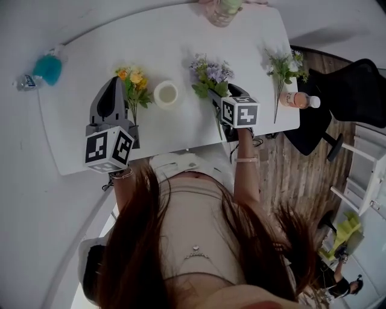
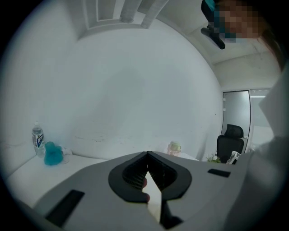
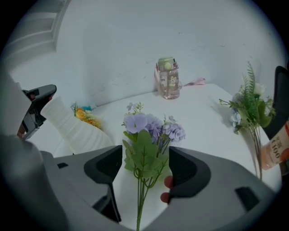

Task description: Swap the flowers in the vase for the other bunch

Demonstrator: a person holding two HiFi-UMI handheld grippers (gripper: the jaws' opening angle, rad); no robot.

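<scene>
The white ribbed vase [image 1: 166, 94] [image 3: 72, 126] stands mid-table, and I see no stems in its mouth. An orange and yellow bunch [image 1: 134, 82] [image 3: 86, 116] lies left of it, right beside my left gripper [image 1: 112, 90] [image 2: 148, 155]. That gripper is shut with nothing visible between its jaws. The purple bunch [image 1: 210, 76] [image 3: 149, 135] lies on the table right of the vase. Its stems run between the jaws of my right gripper [image 1: 221, 96] [image 3: 144, 168], which is open with both pads clear of the leaves. A green and white bunch [image 1: 286, 66] [image 3: 249, 108] lies at the table's right end.
A pink drink bottle [image 1: 222, 9] [image 3: 167, 78] stands at the far edge of the white table [image 1: 181, 42]. A small bottle [image 1: 300, 100] lies at the right corner. A blue object [image 1: 47, 67] and a water bottle [image 1: 25, 81] are far left. A black chair [image 1: 350, 102] is to the right.
</scene>
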